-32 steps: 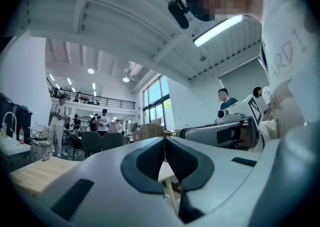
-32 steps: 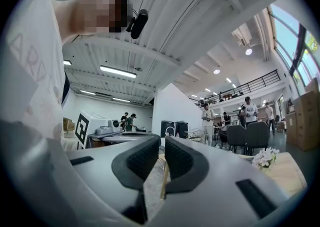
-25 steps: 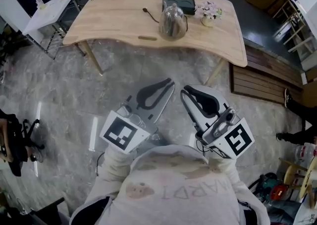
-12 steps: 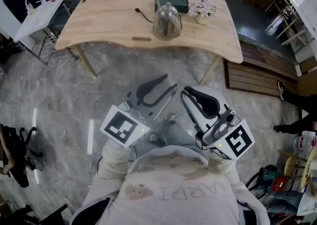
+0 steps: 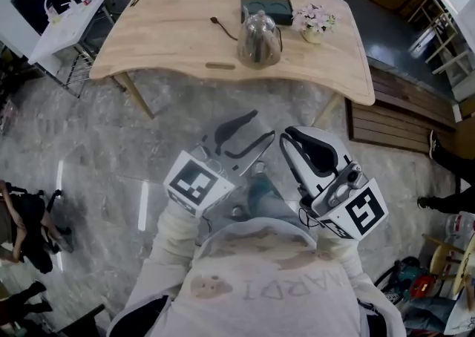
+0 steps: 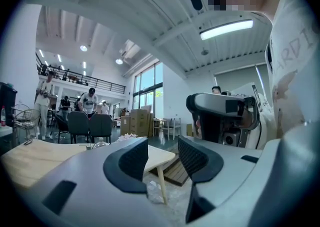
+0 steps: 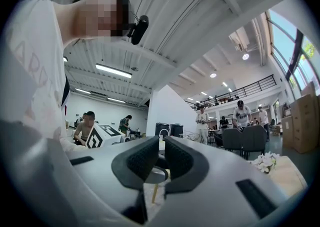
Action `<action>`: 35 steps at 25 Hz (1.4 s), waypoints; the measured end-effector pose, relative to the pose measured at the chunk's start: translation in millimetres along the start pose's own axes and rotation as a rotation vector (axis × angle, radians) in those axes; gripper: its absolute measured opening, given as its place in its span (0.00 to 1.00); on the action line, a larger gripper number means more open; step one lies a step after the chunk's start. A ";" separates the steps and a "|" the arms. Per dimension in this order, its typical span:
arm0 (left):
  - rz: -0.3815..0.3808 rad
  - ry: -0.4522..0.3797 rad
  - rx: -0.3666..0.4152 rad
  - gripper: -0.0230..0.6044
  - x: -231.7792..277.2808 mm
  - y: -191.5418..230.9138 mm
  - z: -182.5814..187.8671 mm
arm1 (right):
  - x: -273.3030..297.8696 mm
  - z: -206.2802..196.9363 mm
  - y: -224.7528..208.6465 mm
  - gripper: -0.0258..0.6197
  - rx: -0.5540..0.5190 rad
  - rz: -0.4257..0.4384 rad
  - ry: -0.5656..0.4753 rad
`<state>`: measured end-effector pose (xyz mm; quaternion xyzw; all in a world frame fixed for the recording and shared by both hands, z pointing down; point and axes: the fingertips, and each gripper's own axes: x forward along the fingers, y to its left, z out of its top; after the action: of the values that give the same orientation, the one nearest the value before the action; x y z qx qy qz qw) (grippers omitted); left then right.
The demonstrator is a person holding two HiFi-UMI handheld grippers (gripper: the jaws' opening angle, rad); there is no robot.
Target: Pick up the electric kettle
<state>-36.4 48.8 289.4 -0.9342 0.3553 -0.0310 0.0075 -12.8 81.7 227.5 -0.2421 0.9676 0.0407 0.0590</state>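
Observation:
The electric kettle [image 5: 259, 37], a rounded see-through body with a metal lid, stands on the wooden table [image 5: 171, 31] at its far middle, well ahead of both grippers. It shows small and distant in the left gripper view as a kettle [image 6: 100, 144] on the tabletop. My left gripper [image 5: 263, 124] is held at chest height over the floor, its jaws opening with nothing between them [image 6: 162, 153]. My right gripper [image 5: 287, 135] sits beside it, shut and empty [image 7: 161, 157].
A dark flat base [image 5: 267, 7] and a small pot of flowers [image 5: 313, 20] sit behind and right of the kettle, and a cord plug [image 5: 223, 24] lies to its left. A white side table [image 5: 63, 16] stands left; wooden slats [image 5: 401, 124] lie right.
The left gripper's jaws have gone from shut to clearly apart, and that gripper has shifted a little to the right. The right gripper stays shut and has edged slightly rightward.

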 end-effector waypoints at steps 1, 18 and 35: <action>0.002 0.008 0.007 0.30 3.5 6.5 -2.1 | 3.9 -0.4 -4.6 0.11 0.001 0.002 -0.002; -0.030 0.110 -0.053 0.32 99.7 109.6 -45.3 | 56.1 -20.6 -114.9 0.11 0.034 -0.038 0.050; -0.033 0.238 -0.121 0.33 171.4 180.5 -112.9 | 80.1 -45.2 -195.1 0.11 0.065 -0.060 0.098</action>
<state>-35.5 -199.0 404.6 -0.9284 0.3394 -0.1201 -0.0917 5.2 -131.9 251.7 -0.2706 0.9625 -0.0046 0.0205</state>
